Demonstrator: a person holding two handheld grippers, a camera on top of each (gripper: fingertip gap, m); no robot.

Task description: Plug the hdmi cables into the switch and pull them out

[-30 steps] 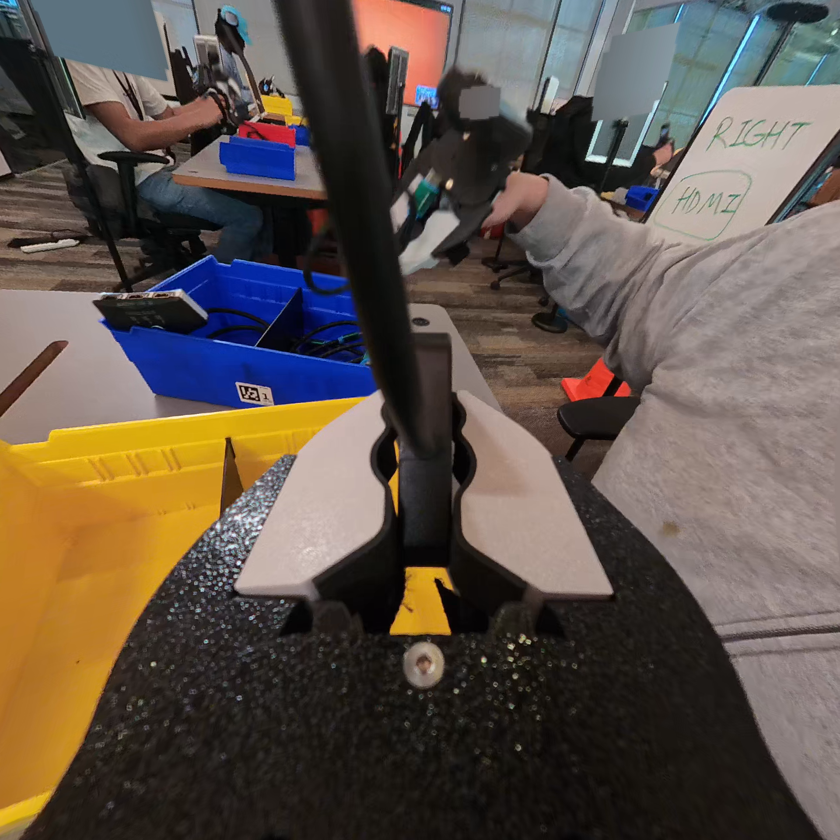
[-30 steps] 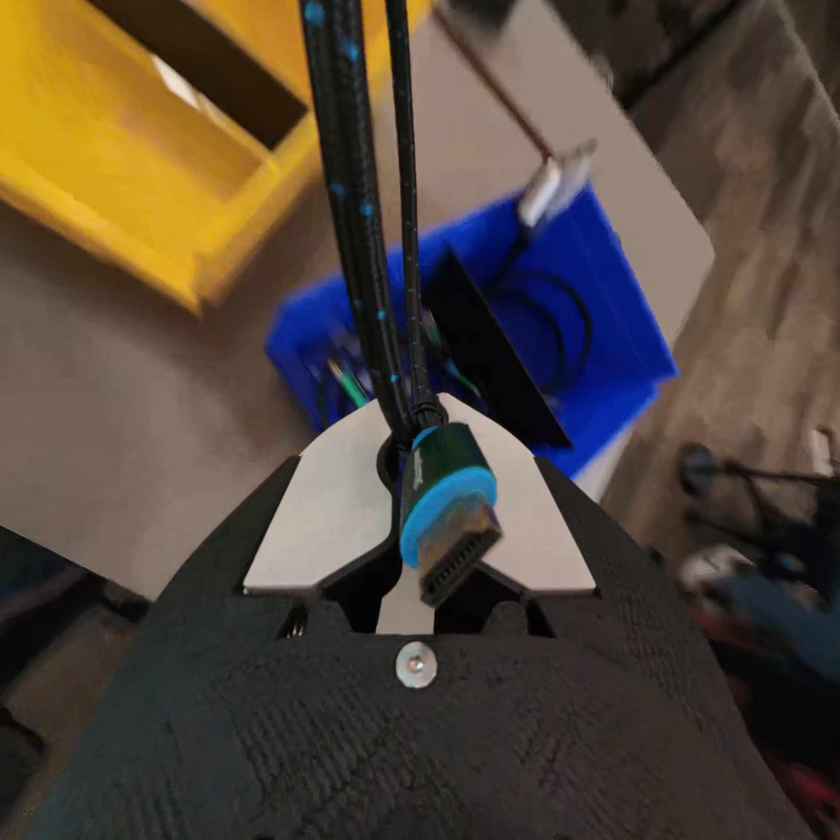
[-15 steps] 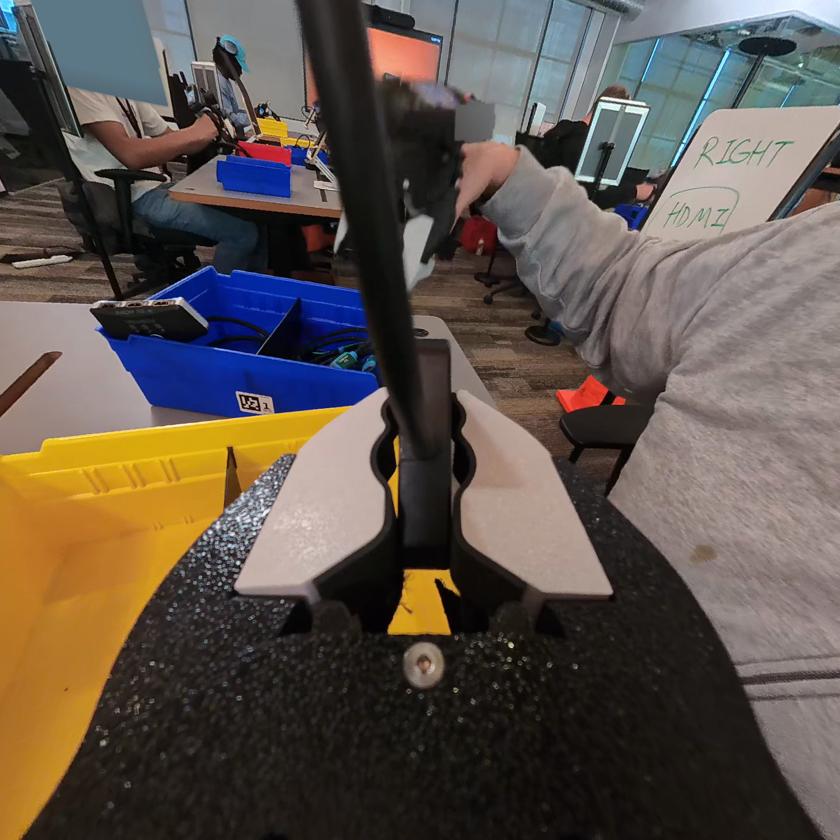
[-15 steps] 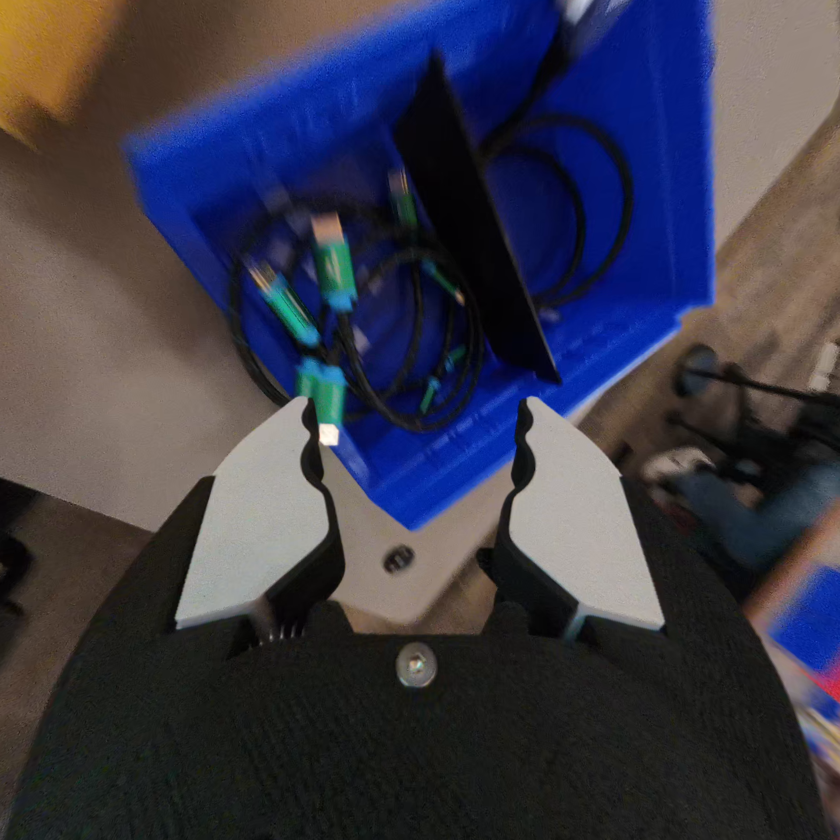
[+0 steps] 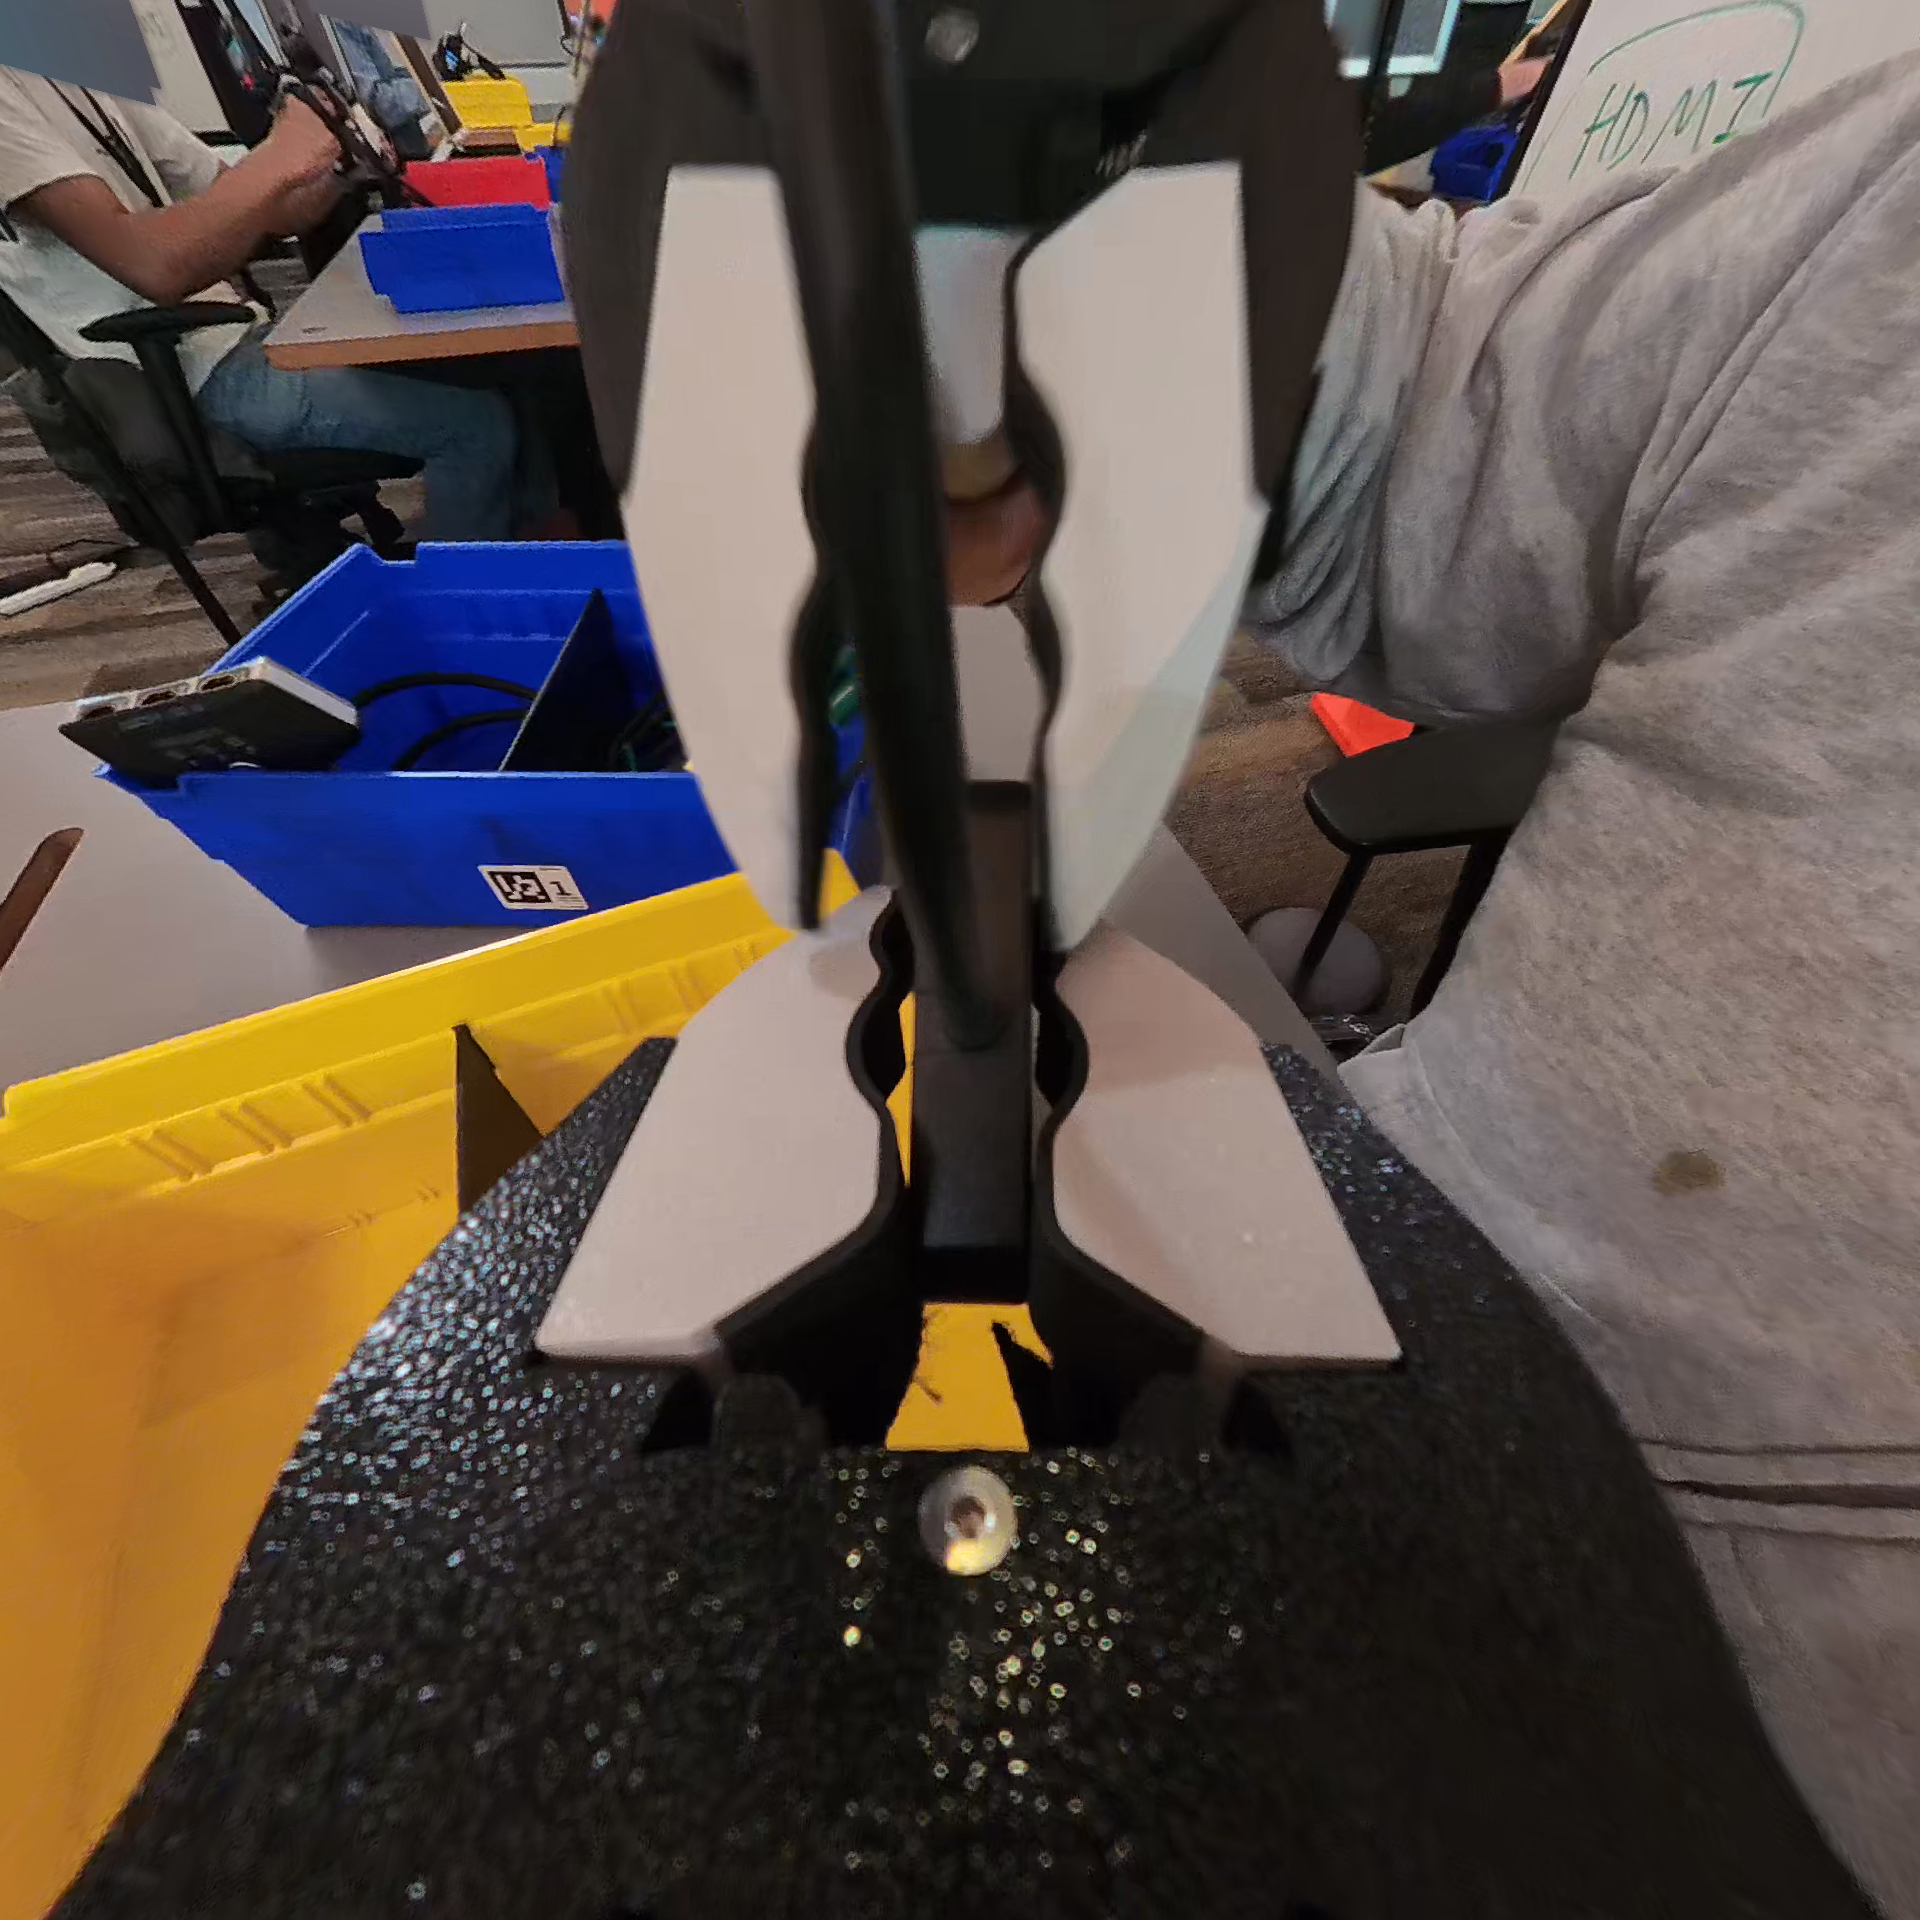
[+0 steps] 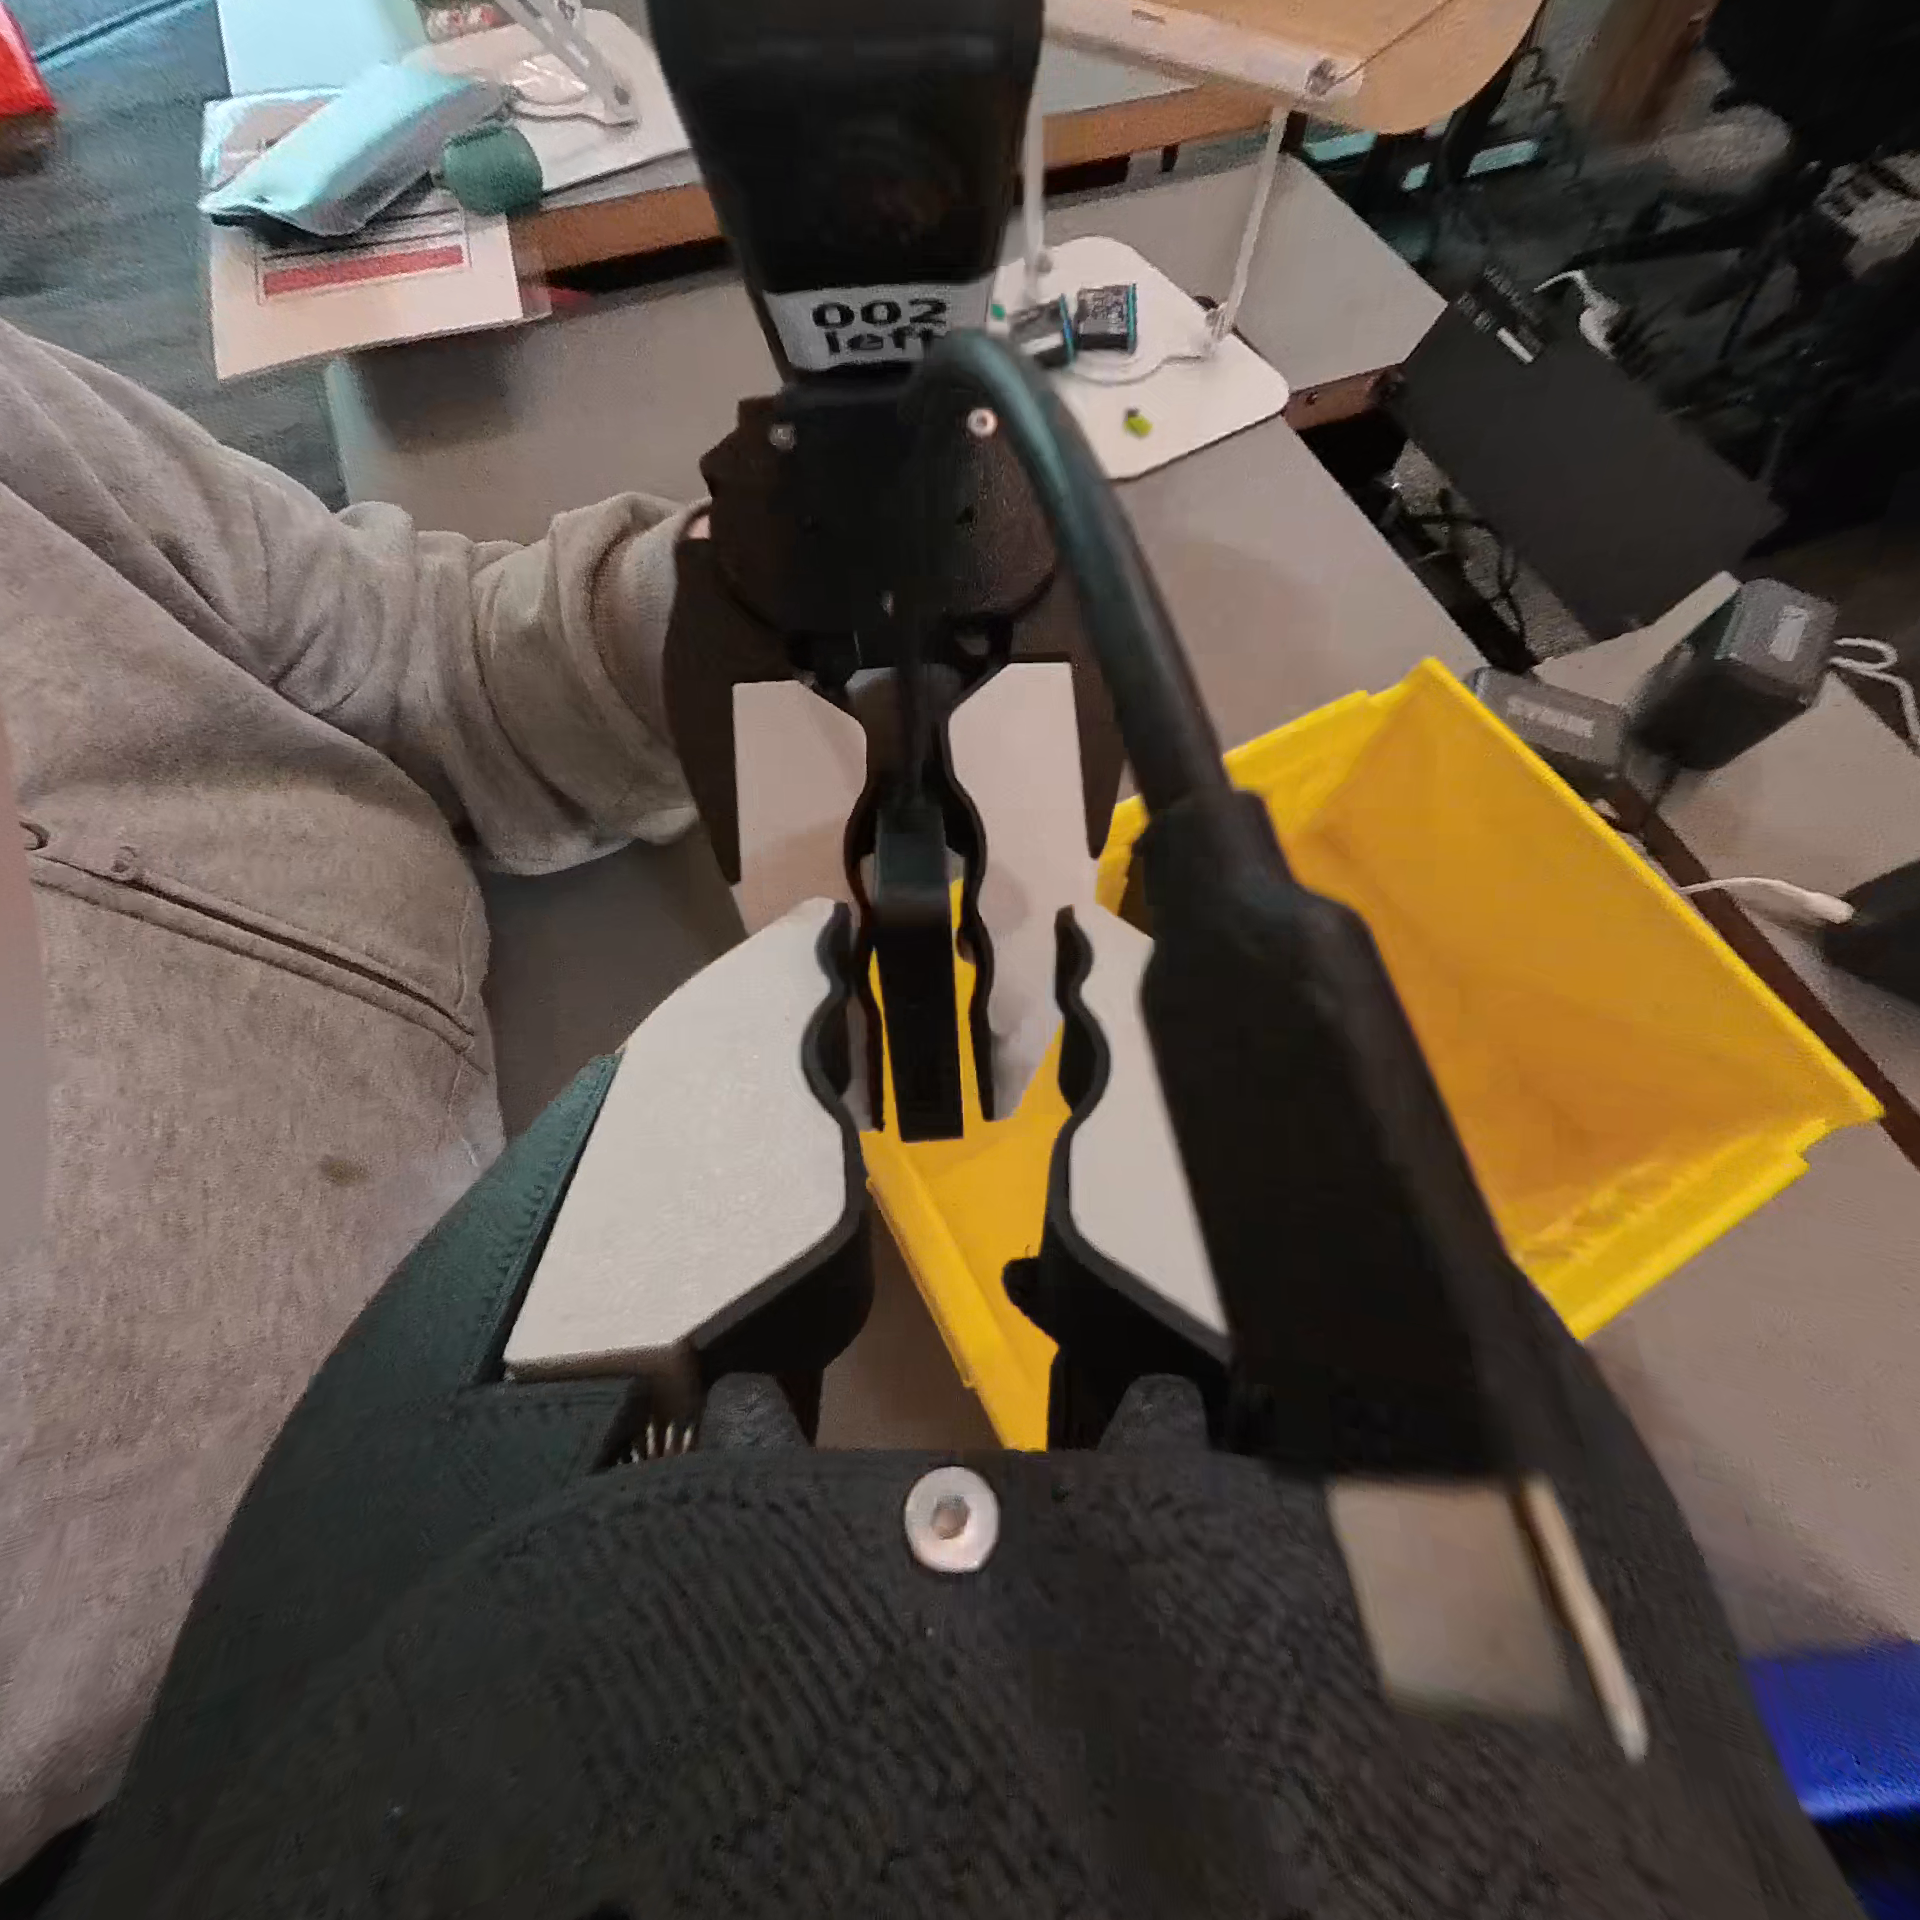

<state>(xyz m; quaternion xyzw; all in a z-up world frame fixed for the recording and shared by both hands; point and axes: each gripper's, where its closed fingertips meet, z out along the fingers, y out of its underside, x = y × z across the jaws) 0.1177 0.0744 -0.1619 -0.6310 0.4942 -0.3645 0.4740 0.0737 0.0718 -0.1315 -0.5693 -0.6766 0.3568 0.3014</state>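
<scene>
My left gripper (image 5: 971, 935) is shut on a black cable plug (image 5: 971, 1122) and holds it over a yellow bin (image 5: 208, 1195). The plug's black cable (image 5: 883, 468) rises from the jaws. My right gripper (image 6: 951, 935) faces the left gripper tip to tip. It is open, its fingers (image 5: 717, 520) stand either side of the plug (image 6: 914, 997), and a gap shows at each pad. In the right wrist view the cable (image 6: 1091, 582) loops round to a second black plug (image 6: 1340, 1195) with a metal end, which hangs over my right finger close to the camera.
A blue bin (image 5: 416, 842) of coiled cables with a black divider stands behind the yellow bin (image 6: 1507, 987); a flat black device (image 5: 208, 717) rests on its rim. A grey sleeve (image 5: 1558, 623) fills the right. A white lamp base (image 6: 1174, 395) and black boxes (image 6: 1558, 468) stand farther off. The gap from one gripper's tips to the other's is roughly 5 cm. The flat black device (image 5: 208, 717) is about 30 cm from my left fingertips.
My right gripper let go of a blue-ended braided cable over the blue bin, swung round to face the left gripper, and narrowed its jaws about the black plug. The left grasp is unchanged.
</scene>
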